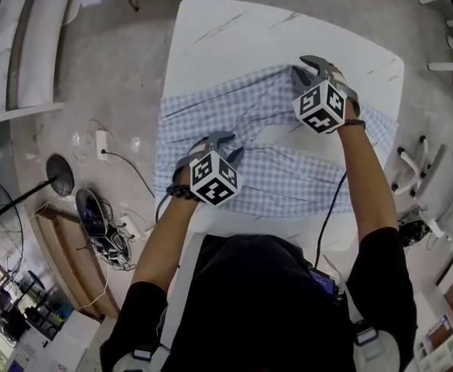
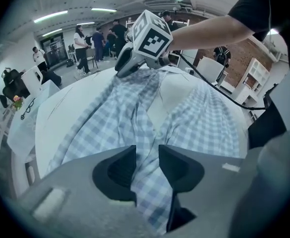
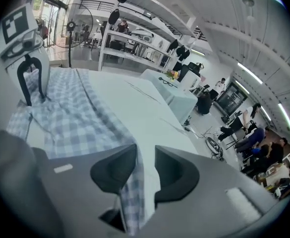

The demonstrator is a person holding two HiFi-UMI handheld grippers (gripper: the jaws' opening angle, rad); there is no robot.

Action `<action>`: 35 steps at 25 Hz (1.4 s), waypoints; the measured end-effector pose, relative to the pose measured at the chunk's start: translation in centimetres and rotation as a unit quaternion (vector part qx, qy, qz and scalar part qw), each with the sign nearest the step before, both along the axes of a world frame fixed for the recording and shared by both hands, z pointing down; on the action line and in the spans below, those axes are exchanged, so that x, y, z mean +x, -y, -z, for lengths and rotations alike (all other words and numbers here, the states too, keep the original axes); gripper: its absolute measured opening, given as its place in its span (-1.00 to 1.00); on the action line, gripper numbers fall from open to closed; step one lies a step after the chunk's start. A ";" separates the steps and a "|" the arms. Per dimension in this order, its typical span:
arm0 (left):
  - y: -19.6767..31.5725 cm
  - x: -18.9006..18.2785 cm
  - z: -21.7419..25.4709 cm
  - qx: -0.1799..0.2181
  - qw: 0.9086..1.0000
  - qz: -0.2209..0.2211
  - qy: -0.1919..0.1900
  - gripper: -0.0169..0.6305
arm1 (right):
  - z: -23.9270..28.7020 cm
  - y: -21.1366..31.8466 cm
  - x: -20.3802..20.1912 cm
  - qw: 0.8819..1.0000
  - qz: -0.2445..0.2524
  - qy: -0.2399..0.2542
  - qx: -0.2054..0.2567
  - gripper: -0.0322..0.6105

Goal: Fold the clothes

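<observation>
Grey speckled floor (image 1: pixel 110 76) surrounds a white marbled table (image 1: pixel 234 29) in the head view, with a fan (image 1: pixel 1 223) and tangled cables (image 1: pixel 106 223) off the table's left side. A blue-and-white checked shirt (image 1: pixel 288 180) lies rumpled across the table's near half. The left tool (image 1: pixel 228 147) is down on the cloth toward the table's near-left part. The right tool (image 1: pixel 307 72) is at the shirt's far edge, toward the table's right side.

From the left gripper view, the left tool's jaws are clenched on a gathered ridge of the shirt, and cloth fills the gap between the pads. The shirt runs away over the table to the right tool at its far end. People (image 2: pixel 80 43) stand in the room beyond the table.

From the right gripper view, the right tool is released, its jaws standing apart. The shirt's edge passes between them against the left-hand pad, and bare table shows between the cloth and the other pad. White shelving (image 3: pixel 135 43) and more people stand beyond the table.
</observation>
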State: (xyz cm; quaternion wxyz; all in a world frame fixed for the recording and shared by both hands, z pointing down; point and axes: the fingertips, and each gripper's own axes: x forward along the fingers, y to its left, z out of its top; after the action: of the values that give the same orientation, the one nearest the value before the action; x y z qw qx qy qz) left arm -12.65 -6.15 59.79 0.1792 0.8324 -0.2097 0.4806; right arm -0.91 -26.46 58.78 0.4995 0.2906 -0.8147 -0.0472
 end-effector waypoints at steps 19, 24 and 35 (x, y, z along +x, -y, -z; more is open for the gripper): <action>5.5 15.2 1.8 0.081 0.993 -0.081 0.009 -0.60 | 1.2 -8.4 11.3 0.995 -0.045 0.028 -0.085 -0.51; 6.5 18.6 0.3 0.088 0.991 -0.093 0.034 -0.54 | 0.7 -8.7 13.1 0.993 -0.044 0.042 -0.098 -0.51; 5.5 20.2 -0.4 0.043 0.994 -0.093 0.037 -0.91 | 0.1 -6.9 14.3 0.992 -0.039 0.046 -0.112 -0.82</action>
State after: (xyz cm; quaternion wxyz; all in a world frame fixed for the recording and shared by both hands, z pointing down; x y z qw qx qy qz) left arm 7.51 -11.61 60.20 0.0899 0.8367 -0.1589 0.5164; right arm 13.36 -19.58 58.65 0.4925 0.2664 -0.8249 0.0775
